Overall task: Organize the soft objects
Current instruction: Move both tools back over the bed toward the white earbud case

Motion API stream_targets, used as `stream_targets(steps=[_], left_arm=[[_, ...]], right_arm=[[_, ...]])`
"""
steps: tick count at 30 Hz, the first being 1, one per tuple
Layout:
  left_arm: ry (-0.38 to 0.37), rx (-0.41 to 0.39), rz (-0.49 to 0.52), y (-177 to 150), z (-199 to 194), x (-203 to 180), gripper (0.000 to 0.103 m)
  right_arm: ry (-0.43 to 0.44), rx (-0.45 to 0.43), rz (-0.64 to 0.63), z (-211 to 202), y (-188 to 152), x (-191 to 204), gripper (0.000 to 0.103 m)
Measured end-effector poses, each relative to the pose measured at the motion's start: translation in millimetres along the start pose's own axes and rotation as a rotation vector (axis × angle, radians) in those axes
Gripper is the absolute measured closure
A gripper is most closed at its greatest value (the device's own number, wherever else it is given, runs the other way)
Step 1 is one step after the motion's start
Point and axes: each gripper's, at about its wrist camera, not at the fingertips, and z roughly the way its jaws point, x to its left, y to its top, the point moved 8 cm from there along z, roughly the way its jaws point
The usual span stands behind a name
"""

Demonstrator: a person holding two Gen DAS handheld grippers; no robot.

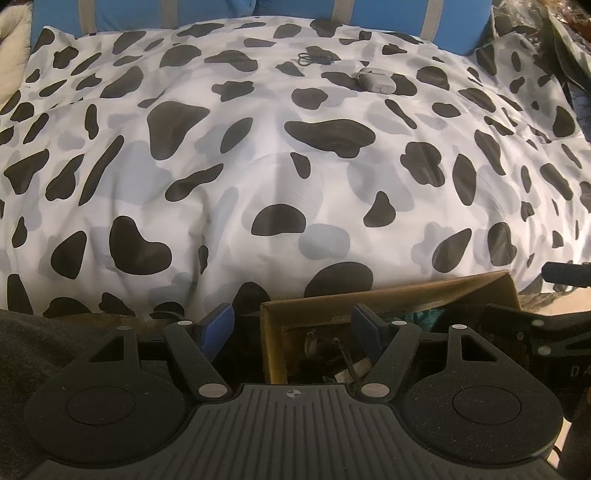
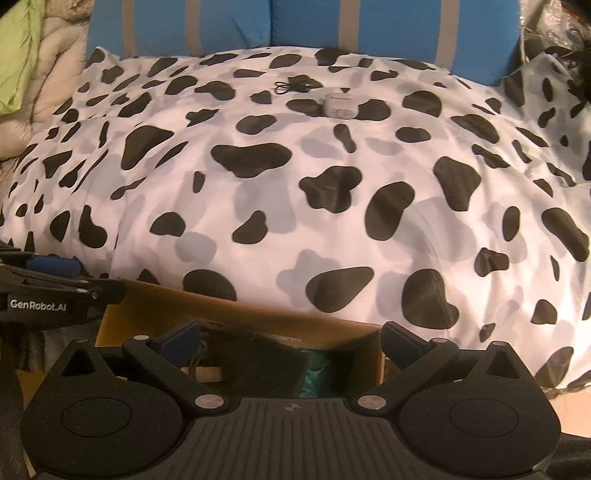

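Fingers of both grippers (image 1: 291, 325) (image 2: 290, 341) gape unclenched over stiff cardboard box (image 1: 388, 291), beside puffy cow-spotted duvet (image 1: 280, 177).

a bed fills both views, covered by a white duvet (image 1: 280, 177) with black and grey cow-like patches, rumpled into soft folds. behind it stand blue pillows (image 2: 388, 26) with grey stripes. a beige quilted blanket (image 2: 59, 85) and a light green cloth (image 2: 18, 55) lie at the left edge, dark clutter (image 1: 546, 40) at the right. a strip of pale floor (image 2: 569, 413) shows at the lower right. the light is warm and dim
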Motion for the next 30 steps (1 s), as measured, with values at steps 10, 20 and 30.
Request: stream_targets(steps=[10, 20, 30], left_arm=[[-0.010, -0.011, 0.012, 1.6, -1.7, -5.3, 0.034], [-0.004, -0.034, 0.035, 7.5, -3.8, -10.3, 0.034], [0.010, -0.075, 0.085, 18.6, -4.4, -15.2, 0.034]], right_arm=[[-0.103, -0.052, -0.048, -5.1, 11.2, -8.3, 0.000], [-0.168, -0.125, 0.109, -12.9, 28.1, -42.9, 0.000], [-0.160, -0.216, 0.129, -17.2, 40.2, -50.5, 0.000]])
